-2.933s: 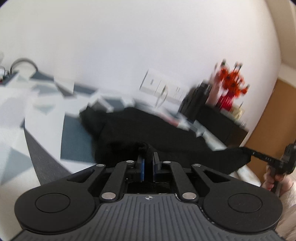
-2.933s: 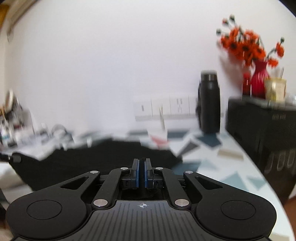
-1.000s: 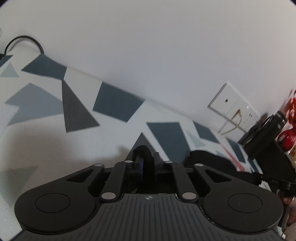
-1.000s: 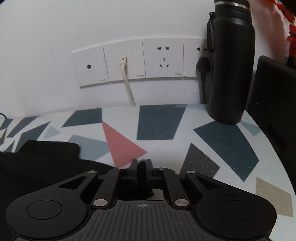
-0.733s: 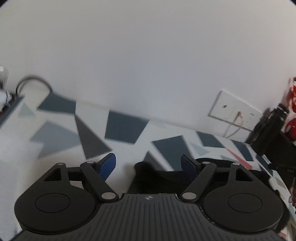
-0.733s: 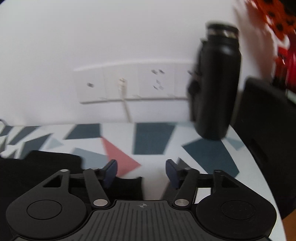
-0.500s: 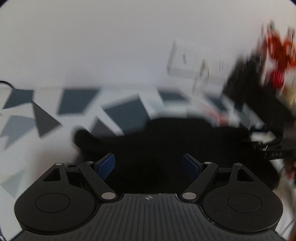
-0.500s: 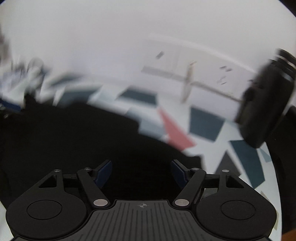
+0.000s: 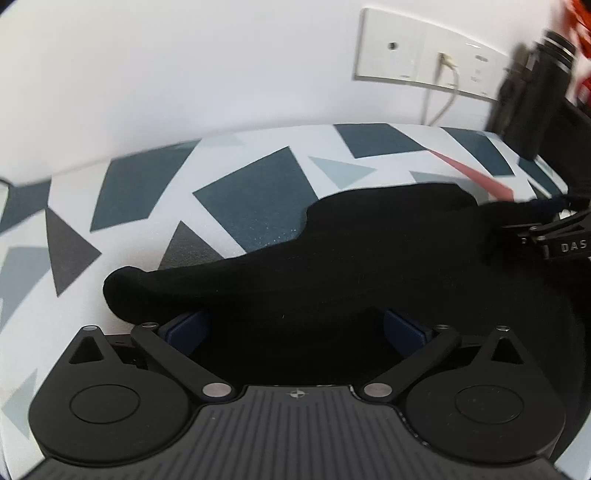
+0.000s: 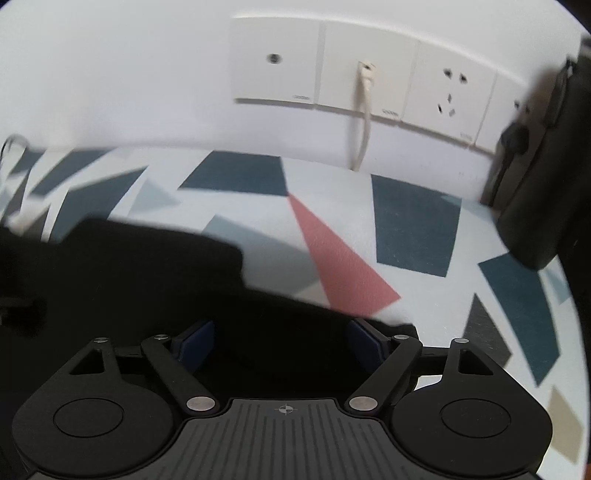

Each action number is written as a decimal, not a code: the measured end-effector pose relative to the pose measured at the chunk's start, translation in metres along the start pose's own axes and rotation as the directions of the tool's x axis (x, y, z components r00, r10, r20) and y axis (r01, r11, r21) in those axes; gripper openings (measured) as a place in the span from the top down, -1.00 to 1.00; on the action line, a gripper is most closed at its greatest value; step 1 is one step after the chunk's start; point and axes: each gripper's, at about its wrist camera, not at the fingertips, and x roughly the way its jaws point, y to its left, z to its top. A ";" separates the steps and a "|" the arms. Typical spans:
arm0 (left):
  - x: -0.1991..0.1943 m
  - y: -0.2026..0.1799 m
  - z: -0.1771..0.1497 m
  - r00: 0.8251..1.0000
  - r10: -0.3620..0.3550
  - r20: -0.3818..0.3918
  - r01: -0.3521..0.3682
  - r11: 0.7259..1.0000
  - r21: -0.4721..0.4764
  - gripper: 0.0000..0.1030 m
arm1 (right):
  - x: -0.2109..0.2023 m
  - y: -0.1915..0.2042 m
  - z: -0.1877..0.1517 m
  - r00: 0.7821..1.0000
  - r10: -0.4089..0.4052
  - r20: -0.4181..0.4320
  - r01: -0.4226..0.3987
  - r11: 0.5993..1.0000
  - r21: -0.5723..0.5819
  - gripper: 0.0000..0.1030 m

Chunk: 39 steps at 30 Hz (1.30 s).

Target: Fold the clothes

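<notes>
Left hand-held gripper (image 9: 295,326) spread wide, black garment (image 9: 369,258) between fingers.

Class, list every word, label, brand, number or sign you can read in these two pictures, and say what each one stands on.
"DAS": white letters on the right tool, cut off at the frame edge in the left wrist view.
Small print along the lower edge of the wall socket plates: too small and blurred to read.
Nothing else readable.

The black garment (image 9: 369,266) runs out past the right edge of the left wrist view and hides the table (image 9: 258,206) beneath it. The black bottle (image 10: 546,177) is blurred and cropped. Orange-red objects (image 9: 581,11) are smeared beyond recognition.
</notes>
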 end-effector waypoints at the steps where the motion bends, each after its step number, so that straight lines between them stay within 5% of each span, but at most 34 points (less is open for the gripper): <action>1: 0.002 0.002 0.006 1.000 -0.011 -0.021 0.011 1.000 -0.027 -0.99 | 0.003 -0.004 0.006 1.000 0.009 -0.005 -0.009 0.999 0.035 -0.49; 7: 0.013 0.018 0.025 0.999 -0.005 -0.036 0.002 0.998 -0.065 -0.99 | -0.006 -0.032 0.029 0.992 -0.012 0.126 -0.016 0.976 0.215 -0.43; 15: 0.029 0.046 0.048 0.997 0.063 0.050 -0.058 0.993 -0.101 -0.99 | -0.030 0.000 -0.008 0.999 0.031 0.022 -0.027 0.990 -0.140 -0.75; 18: 0.033 0.058 0.056 0.994 0.058 0.095 -0.043 0.987 -0.154 -0.99 | -0.018 0.007 -0.024 0.999 -0.011 -0.041 0.005 0.989 -0.149 -0.74; 26: -0.002 0.071 0.057 0.985 0.017 0.169 0.011 0.986 -0.164 -0.99 | 0.008 -0.008 0.005 0.999 -0.053 0.005 0.054 0.997 -0.053 -0.90; 30: -0.024 0.044 0.045 0.986 -0.026 0.167 0.026 1.000 0.004 -0.99 | 0.019 -0.022 0.028 0.991 -0.107 0.081 0.105 0.994 0.025 -0.49; 33: -0.031 0.015 0.029 0.991 -0.043 0.130 0.021 0.987 0.159 -0.99 | 0.011 -0.037 0.035 0.980 -0.129 0.149 0.118 0.990 0.076 -0.47; 36: -0.031 0.002 0.008 0.994 -0.038 0.101 0.009 0.964 0.266 -0.99 | -0.012 -0.041 0.023 0.986 -0.023 0.165 0.023 1.000 -0.001 -0.38; 39: -0.037 0.016 -0.003 0.987 -0.040 0.155 -0.008 0.955 0.297 -0.90 | -0.037 -0.039 0.000 0.987 0.038 0.153 -0.016 0.990 -0.141 0.08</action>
